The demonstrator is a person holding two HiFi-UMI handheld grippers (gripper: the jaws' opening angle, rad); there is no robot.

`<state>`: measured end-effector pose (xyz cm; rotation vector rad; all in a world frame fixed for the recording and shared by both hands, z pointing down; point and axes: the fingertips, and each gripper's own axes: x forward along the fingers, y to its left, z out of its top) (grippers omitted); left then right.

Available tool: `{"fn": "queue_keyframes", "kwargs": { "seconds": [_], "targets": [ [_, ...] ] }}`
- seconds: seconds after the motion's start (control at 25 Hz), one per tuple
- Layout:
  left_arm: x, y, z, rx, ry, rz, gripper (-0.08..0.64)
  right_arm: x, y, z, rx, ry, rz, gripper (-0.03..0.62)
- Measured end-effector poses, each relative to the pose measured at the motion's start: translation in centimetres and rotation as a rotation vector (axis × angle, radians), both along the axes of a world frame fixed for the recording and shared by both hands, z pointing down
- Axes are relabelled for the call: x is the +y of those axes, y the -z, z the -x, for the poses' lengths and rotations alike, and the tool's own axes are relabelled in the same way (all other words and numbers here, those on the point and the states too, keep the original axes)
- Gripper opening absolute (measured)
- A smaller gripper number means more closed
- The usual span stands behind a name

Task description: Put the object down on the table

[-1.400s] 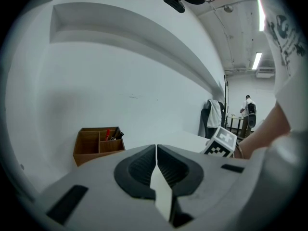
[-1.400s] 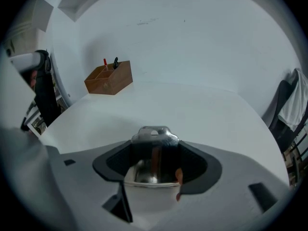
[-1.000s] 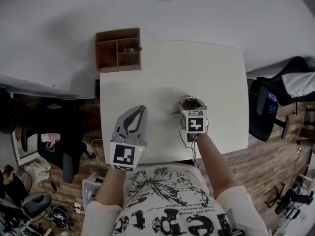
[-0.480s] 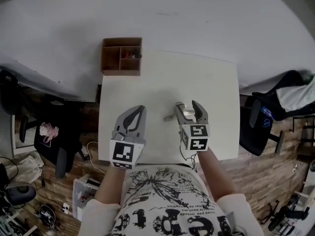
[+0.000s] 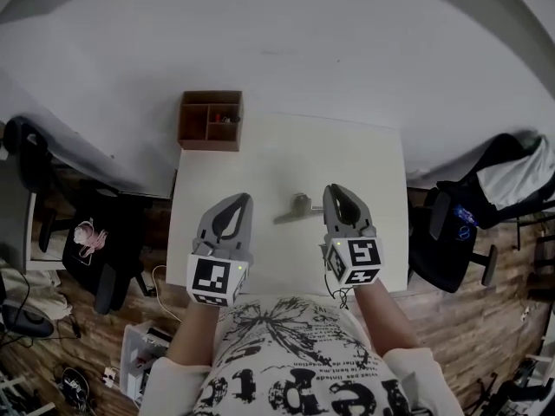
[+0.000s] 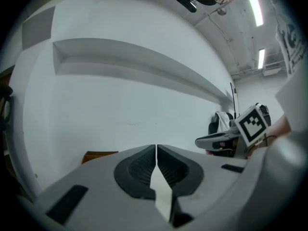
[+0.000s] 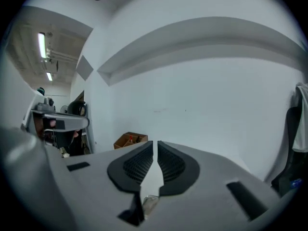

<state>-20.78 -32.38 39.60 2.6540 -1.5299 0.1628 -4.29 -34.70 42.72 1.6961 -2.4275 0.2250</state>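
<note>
A small shiny metal object [image 5: 300, 204] lies on the white table [image 5: 260, 159], touched by neither gripper. My right gripper [image 5: 335, 192] hovers just to its right, lifted off the table. Its jaws have just been closing, and they now stand shut with nothing between them [image 7: 155, 143]. A sliver of the metal object [image 7: 150, 203] shows below the jaws in the right gripper view. My left gripper [image 5: 238, 199] is shut and empty [image 6: 156, 147], held above the table's near left part.
A brown wooden compartment box [image 5: 211, 120] stands on the table's far left corner, with small items inside. Black office chairs flank the table at the right [image 5: 451, 228] and the left [image 5: 108, 232]. A white wall rises behind the table.
The right gripper let go of the metal object, rose from it and closed its jaws. The left gripper also rose. The object stays on the table.
</note>
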Motion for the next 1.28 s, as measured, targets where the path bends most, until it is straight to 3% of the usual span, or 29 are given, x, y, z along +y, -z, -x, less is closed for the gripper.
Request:
{"fn": "queue_keyframes", "kwargs": {
  "seconds": [0.12,0.4,0.6,1.28],
  "targets": [
    [0.4,1.3,-0.3,-0.017,0.025,-0.011,0.012,1.0,3.0,-0.8,-0.008,0.014,-0.080,-0.008],
    [1.9,3.6,-1.8,-0.024,0.037,-0.069,0.012,2.9,6.6,-2.8,0.012,0.019,-0.205,-0.008],
    [2.7,4.3,-3.0,-0.032,0.040,-0.088,0.012,3.4,6.0,-3.9,-0.027,0.034,-0.178,-0.009],
    [4.5,4.9,-4.5,-0.032,0.054,-0.104,0.012,4.9,5.4,-3.9,-0.022,0.076,-0.149,-0.009]
  ]
}}
